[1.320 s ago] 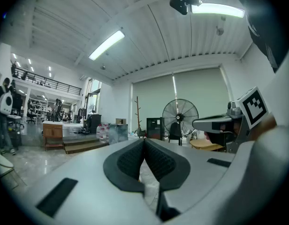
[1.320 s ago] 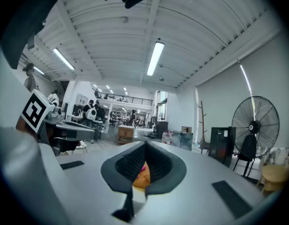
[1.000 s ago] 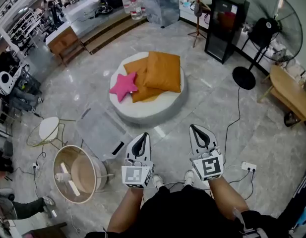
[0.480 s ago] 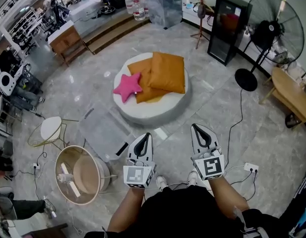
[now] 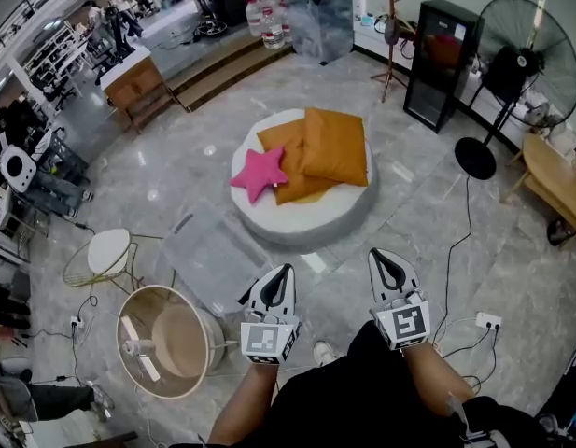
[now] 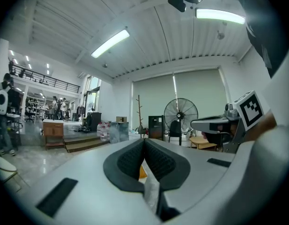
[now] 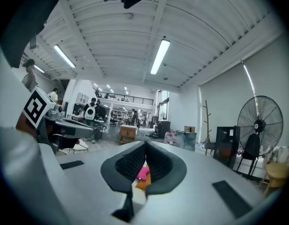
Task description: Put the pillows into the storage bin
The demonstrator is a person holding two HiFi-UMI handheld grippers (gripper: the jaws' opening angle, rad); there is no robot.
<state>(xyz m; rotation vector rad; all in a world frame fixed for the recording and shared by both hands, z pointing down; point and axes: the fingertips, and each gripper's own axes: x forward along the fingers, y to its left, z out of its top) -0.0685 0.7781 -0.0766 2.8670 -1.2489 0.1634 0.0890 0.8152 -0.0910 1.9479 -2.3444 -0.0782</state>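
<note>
Over on the left, on the grey marble floor (image 5: 175,157), sits the translucent rectangular plastic storage bin (image 5: 209,250). It is just beside the near-left edge of the low round white upholstered platform (image 5: 311,220), and I can see no pillow in it. The left gripper (image 5: 287,269) is clenched tight with nothing between its jaws. The person holds it low in front, pointing across the floor towards the platform. All the pillows lie on the platform's top. The pink star-shaped plush pillow (image 5: 259,173) is at the left edge, lying against the lower orange square pillow (image 5: 289,177). The upper orange square pillow (image 5: 335,145) is stacked across that one towards the right edge. The right gripper (image 5: 374,253) is likewise closed on nothing, alongside its partner and well apart from the pillows. To my eye this is the approach, before any pick, with nothing in the bin yet. The next move calls for getting up to the platform, opening a pair of jaws and pinching a pillow by a corner. The star looks nearest the bin.
</note>
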